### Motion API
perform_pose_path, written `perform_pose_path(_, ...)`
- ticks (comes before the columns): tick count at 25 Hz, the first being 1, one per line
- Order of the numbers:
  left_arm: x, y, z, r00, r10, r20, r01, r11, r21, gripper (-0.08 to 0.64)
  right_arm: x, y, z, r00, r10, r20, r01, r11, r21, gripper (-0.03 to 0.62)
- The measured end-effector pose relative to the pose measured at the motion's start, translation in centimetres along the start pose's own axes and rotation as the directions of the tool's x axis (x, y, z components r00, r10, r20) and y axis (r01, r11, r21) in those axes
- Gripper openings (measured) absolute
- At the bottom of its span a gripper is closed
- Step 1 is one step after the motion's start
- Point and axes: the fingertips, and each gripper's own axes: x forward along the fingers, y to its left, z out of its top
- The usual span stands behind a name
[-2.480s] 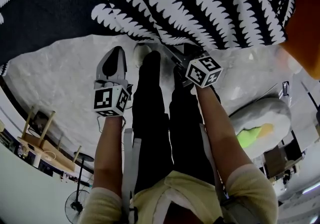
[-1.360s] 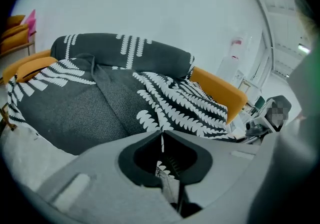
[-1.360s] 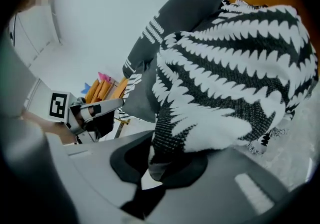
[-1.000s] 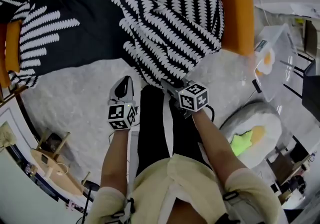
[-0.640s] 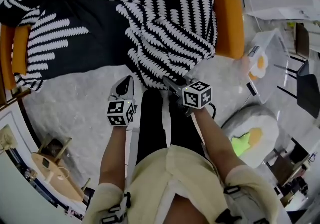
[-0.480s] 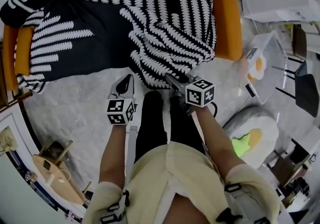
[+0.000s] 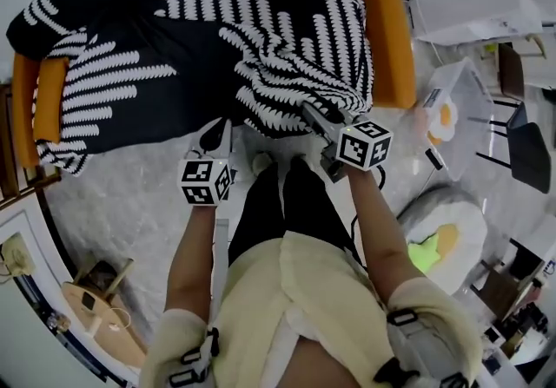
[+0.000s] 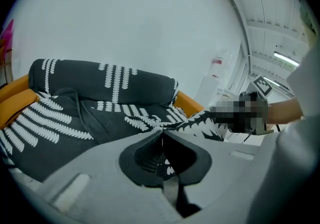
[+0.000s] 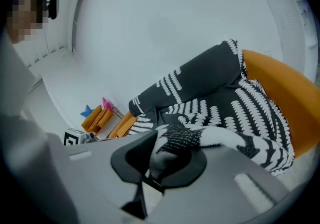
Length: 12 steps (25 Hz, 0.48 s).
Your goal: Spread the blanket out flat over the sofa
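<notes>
Although the black blanket with white leaf stripes (image 7: 261, 56) covers most of the orange sofa (image 7: 388, 39) in the head view, it lies rumpled, its near hem pinched by the left gripper (image 7: 215, 128) and right gripper (image 7: 315, 113); pale floor (image 7: 122, 195) on the near side leaves room to step back. In the left gripper view the jaws meet on only a sliver of cloth, so a hard tug could pull it free. In the right gripper view the jaws clamp a thick fold, which the armrest (image 9: 285, 87) might snag.
</notes>
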Motion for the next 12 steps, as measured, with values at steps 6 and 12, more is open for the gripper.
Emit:
perform_pose_path(6,1.9,0.1,3.2,0.999,-0.028,0.016,0.028,0.999,0.035,0.006,0.0,-2.1,5.2,0.997,-0.02,0.078,0.019,1.0,0.006,0.032)
perform_pose_path(12,5.3,0.6,6.5,0.999,-0.03,0.012,0.029,0.998,0.054,0.006,0.7,-5.4,10.7,0.993,-0.007,0.114,0.005,1.0,0.018,0.032)
